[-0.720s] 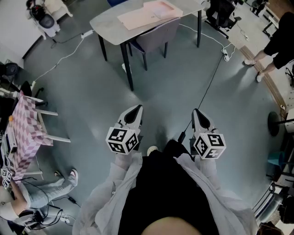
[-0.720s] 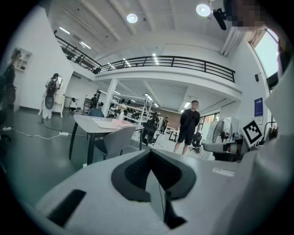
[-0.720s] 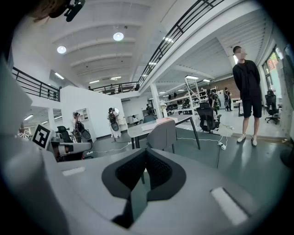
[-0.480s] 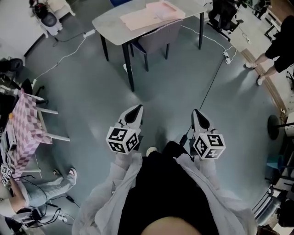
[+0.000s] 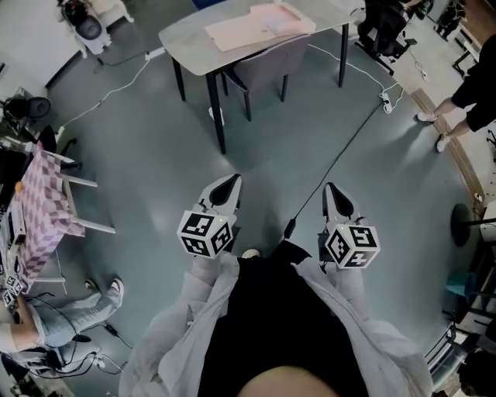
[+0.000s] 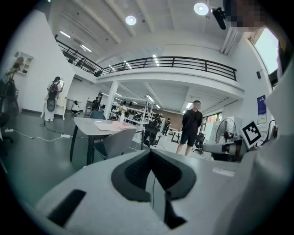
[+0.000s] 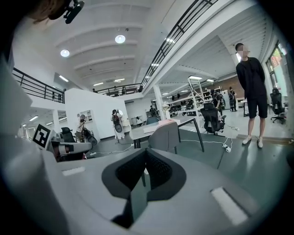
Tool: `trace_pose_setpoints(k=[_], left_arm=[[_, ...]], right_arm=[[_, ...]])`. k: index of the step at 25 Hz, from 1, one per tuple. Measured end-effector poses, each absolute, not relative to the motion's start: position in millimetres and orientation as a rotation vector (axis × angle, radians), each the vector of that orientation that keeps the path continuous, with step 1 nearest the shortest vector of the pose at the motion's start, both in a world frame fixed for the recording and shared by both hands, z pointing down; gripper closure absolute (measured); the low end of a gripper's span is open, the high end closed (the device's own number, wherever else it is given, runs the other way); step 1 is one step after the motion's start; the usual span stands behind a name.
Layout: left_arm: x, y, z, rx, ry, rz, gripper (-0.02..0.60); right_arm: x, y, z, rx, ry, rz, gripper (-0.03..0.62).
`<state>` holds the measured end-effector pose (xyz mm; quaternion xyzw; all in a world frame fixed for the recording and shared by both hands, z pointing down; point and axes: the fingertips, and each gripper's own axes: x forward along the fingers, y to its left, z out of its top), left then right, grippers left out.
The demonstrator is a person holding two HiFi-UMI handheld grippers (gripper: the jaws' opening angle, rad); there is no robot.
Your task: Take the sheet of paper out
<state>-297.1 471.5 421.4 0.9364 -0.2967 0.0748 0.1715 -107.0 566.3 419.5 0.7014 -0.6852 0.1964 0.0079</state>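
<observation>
Both pairs of jaws are pressed shut with nothing between them. The left gripper (image 5: 229, 184) and right gripper (image 5: 335, 192) point forward side by side over the floor. The pinkish paper (image 5: 260, 22) lies well apart from them, flat on the grey bench (image 5: 182, 39), with a chair (image 5: 263, 66) tucked under the near edge. It sits about twelve o'clock from the left jaws and eleven from the right, its long axis running roughly nine to three. Neither hand is within reach; the left looks marginally nearer.
</observation>
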Motion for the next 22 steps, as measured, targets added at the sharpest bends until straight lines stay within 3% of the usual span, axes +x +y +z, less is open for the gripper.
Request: trace_pose_setpoints(k=[10, 16, 22], left_arm=[[-259.4, 476.3, 420.9, 2.666, -0.911, 0.159, 0.583], [-238.3, 472.7, 418.8, 2.685, -0.896, 0.189, 0.583], [-213.2, 444.3, 419.1, 2.691, -0.878, 0.194, 0.583]], right_arm=[[-71.1, 565.2, 425.9, 2.093, -2.237, 0.591, 0.573], [-47.7, 561.0, 427.5, 2.113, -2.271, 0.635, 0.408], [-26.1, 529.5, 433.4, 2.111, -2.273, 0.652, 0.393]])
